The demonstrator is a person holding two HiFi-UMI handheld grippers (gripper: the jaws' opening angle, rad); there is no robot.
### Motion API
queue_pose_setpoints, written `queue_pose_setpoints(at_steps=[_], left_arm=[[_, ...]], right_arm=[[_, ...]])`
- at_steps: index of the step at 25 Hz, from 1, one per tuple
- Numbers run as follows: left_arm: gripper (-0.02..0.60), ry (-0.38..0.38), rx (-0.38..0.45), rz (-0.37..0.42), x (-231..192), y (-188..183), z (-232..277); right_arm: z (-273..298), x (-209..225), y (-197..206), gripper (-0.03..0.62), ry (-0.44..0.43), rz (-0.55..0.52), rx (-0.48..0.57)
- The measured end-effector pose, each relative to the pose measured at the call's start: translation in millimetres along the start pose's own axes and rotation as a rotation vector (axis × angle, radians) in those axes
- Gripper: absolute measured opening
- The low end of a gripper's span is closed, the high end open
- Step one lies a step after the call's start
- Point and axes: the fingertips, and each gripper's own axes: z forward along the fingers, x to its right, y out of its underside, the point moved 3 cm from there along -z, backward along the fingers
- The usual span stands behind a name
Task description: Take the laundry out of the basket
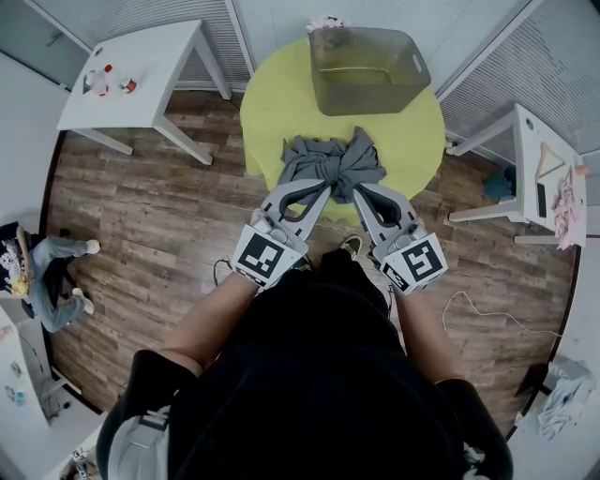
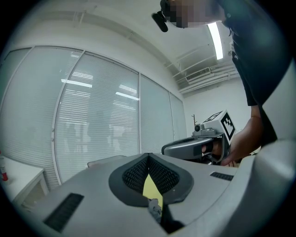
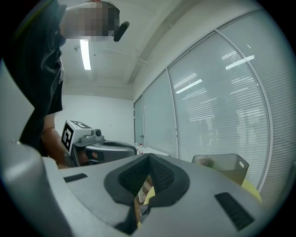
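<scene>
on the round yellow-green table (image 1: 272,112), over its 6 o'clock half, the crumpled grey cloth garment (image 1: 330,161) is already out of the translucent grey plastic laundry basket (image 1: 414,67), which sits at the table's 12 o'clock. can't tell if the garment rests on the top or hangs just above it. left gripper (image 1: 322,190) is clamped on the garment's 7 o'clock side, with a grey scrap pinched at its tips. right gripper (image 1: 360,192) is closed on the 5 o'clock side the same way. the garment is bunched tight in the middle, limp folds fanning outward. left to do, i'd judge: a small pink piece of cloth (image 1: 325,22) shows at the basket's far rim. the rest of the basket looks near empty, not sure.
</scene>
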Motion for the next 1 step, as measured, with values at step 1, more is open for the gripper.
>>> queue_pose_setpoints(at_steps=[1], left_arm=[[0.009, 0.000, -0.001, -0.001, 0.2, 0.5, 0.5]], right_arm=[[0.0, 0.4, 0.2, 0.023, 0.000, 0.000, 0.000]])
